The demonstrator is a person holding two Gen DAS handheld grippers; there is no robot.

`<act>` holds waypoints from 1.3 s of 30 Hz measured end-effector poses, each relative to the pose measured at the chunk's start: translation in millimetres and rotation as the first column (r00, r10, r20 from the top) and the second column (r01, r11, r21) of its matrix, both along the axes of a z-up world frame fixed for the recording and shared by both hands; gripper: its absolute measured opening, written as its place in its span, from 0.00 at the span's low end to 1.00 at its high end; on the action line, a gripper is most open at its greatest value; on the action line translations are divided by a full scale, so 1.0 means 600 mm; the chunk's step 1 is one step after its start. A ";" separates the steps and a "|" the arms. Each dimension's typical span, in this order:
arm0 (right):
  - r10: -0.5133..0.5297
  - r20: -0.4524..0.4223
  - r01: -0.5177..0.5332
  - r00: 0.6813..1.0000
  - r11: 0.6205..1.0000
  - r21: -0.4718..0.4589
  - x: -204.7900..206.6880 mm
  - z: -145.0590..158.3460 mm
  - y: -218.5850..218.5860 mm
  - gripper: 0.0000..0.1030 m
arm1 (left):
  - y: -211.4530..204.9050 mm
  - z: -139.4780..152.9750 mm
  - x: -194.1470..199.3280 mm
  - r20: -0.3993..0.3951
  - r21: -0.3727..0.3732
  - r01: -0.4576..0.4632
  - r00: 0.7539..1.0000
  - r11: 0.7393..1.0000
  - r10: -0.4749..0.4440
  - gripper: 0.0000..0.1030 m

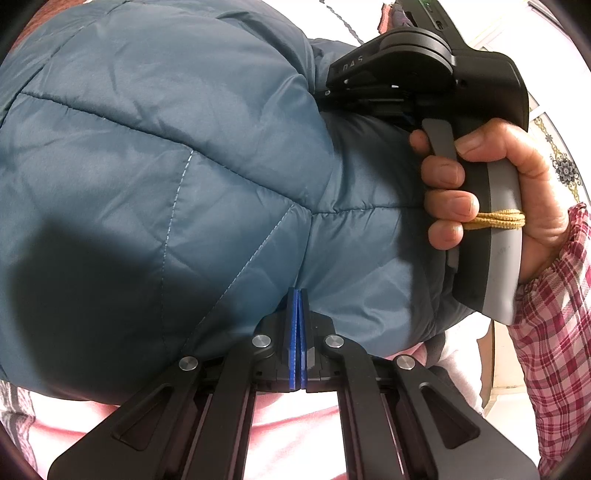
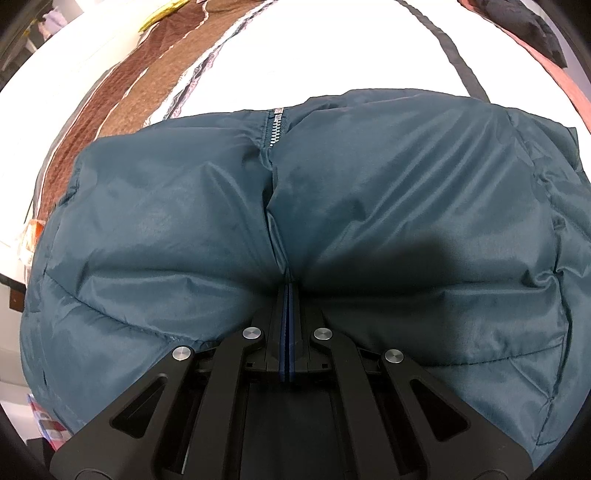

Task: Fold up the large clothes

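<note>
A puffy teal quilted jacket (image 1: 184, 166) lies bunched on a white and pink cover (image 1: 295, 424) and fills most of the left wrist view. My left gripper (image 1: 299, 295) is shut, and its blue pads (image 1: 294, 332) poke into the jacket's near edge. In the right wrist view the jacket (image 2: 388, 221) shows its front with the zip (image 2: 276, 129) running away from me. My right gripper (image 2: 289, 290) is shut too, its tips sunk in a dent on the zip line. No fabric shows between either pair of pads. The right gripper's black body (image 1: 424, 74) is held by a hand (image 1: 491, 177).
A red plaid sleeve (image 1: 554, 314) comes in from the right. A brown patterned blanket (image 2: 129, 85) lies at the far left beyond the jacket. A dark strap (image 2: 454, 51) crosses the white cover (image 2: 332, 48), and a black item (image 2: 532, 26) lies at the far right.
</note>
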State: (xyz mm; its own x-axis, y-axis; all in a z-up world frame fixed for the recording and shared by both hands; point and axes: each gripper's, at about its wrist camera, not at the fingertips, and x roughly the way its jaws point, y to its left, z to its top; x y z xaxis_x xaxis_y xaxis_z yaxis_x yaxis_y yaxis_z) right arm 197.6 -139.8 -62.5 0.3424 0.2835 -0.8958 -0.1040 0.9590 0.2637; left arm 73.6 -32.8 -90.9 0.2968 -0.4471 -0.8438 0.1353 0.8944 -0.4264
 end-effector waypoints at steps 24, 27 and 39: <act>0.016 0.085 -0.027 0.996 0.991 0.130 -0.021 0.089 -0.004 0.07 | 0.029 0.014 -0.009 0.028 -0.027 -0.001 1.000 1.000 0.001 0.13; 0.032 0.154 -0.056 0.988 0.986 0.156 -0.058 0.135 -0.007 0.07 | 0.037 0.033 -0.017 0.052 -0.063 0.014 0.999 0.998 -0.011 0.30; 0.107 0.215 -0.144 0.971 0.976 0.162 -0.246 0.135 -0.028 0.07 | 0.267 0.146 -0.092 0.193 -0.188 -0.223 0.946 0.956 0.259 0.65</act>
State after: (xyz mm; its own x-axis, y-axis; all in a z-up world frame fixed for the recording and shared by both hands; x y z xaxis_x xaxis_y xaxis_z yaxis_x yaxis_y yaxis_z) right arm 50.0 -156.5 18.7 0.4637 0.4817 -0.7436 -0.2893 0.8756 0.3868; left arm 18.6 127.5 -3.5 0.5779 -0.4645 -0.6710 0.0278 0.8329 -0.5527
